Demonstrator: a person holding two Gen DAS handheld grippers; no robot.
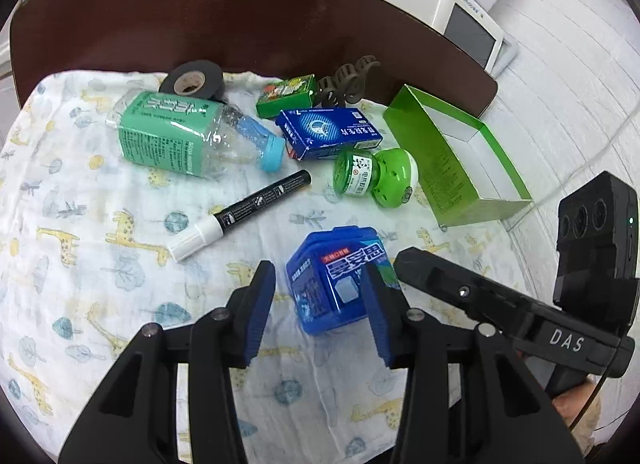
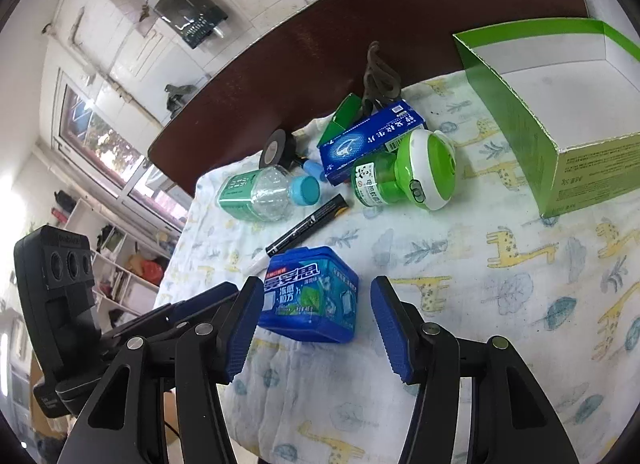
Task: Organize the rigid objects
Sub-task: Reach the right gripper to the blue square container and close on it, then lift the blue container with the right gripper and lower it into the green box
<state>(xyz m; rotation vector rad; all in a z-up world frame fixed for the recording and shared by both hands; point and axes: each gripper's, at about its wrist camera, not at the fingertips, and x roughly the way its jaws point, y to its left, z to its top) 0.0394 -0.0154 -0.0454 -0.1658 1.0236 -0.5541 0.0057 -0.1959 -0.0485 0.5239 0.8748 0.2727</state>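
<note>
A blue plastic gum container [image 1: 336,284] lies on the giraffe-print cloth [image 1: 100,248]. My left gripper [image 1: 320,304] is open with its jaws on either side of the container, not closed on it. My right gripper [image 2: 316,324] is open too, and the same container [image 2: 312,296] sits just ahead of it, close to its left finger. An open green cardboard box [image 1: 452,160] stands at the right; it also shows in the right wrist view [image 2: 560,116]. The right gripper's body [image 1: 520,304] shows beside the left one.
On the cloth lie a black and white marker [image 1: 240,212], a green-labelled plastic bottle [image 1: 180,132], a green mosquito-repellent bottle [image 1: 376,176], a blue medicine box [image 1: 332,132], a small green box [image 1: 286,94], a tape roll [image 1: 192,78] and a hair claw [image 1: 348,80]. A dark wooden table [image 1: 200,16] lies beyond.
</note>
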